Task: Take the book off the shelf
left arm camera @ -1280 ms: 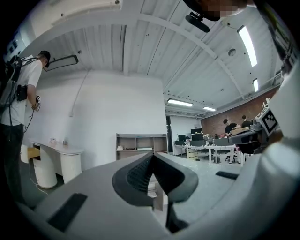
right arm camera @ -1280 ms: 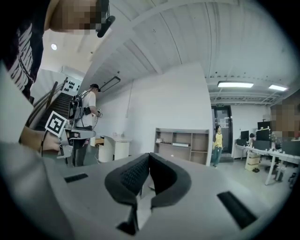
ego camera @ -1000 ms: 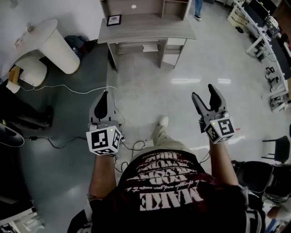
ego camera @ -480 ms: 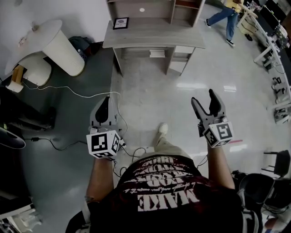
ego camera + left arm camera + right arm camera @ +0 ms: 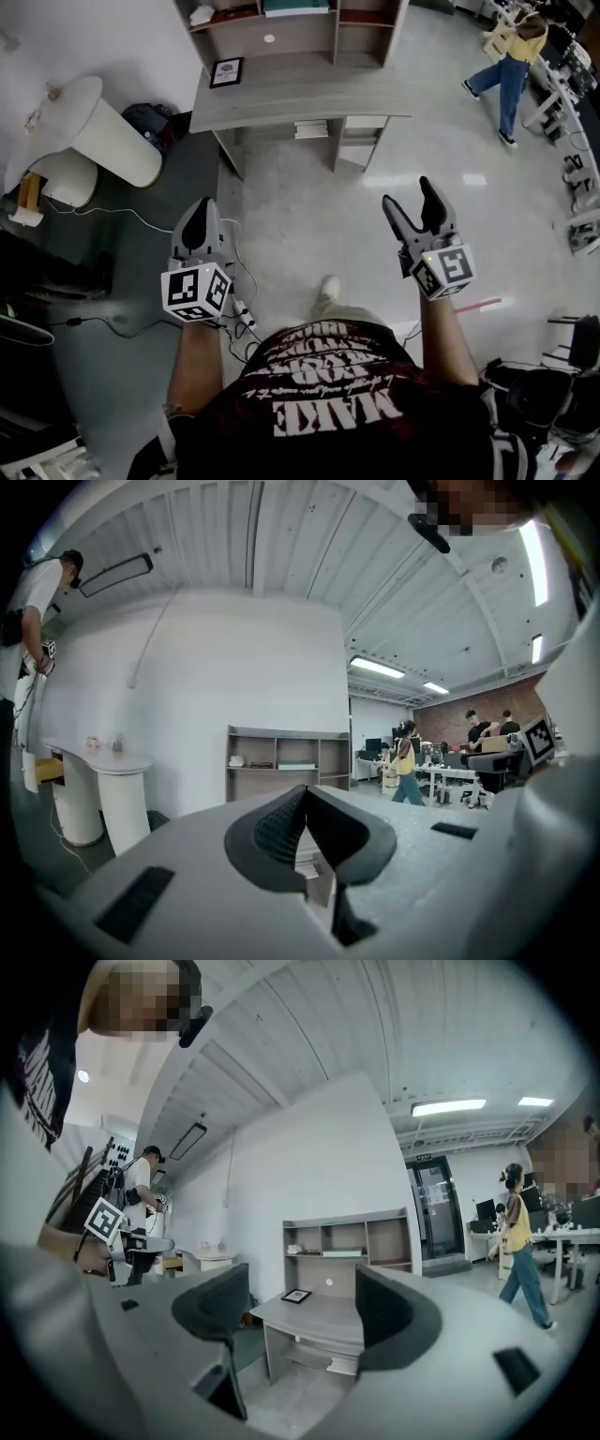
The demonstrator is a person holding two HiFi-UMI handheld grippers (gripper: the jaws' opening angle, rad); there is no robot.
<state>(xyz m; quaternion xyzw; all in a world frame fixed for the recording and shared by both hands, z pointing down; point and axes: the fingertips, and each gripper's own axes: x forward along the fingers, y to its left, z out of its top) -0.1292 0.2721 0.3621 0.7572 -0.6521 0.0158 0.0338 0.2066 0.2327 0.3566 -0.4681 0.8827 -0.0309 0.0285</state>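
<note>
Standing on the pale floor (image 5: 309, 216), I face the grey table (image 5: 300, 94), well ahead of both sets of fingers. Its shelf (image 5: 281, 33) rises along the far edge, and the book (image 5: 295, 7) lies flat in the upper middle compartment, far beyond my fingertips. A small framed picture (image 5: 226, 71) sits on the table. My left gripper (image 5: 199, 214) has its fingers pressed together, empty. My right gripper (image 5: 410, 199) has its fingers spread wide, with nothing between them.
</note>
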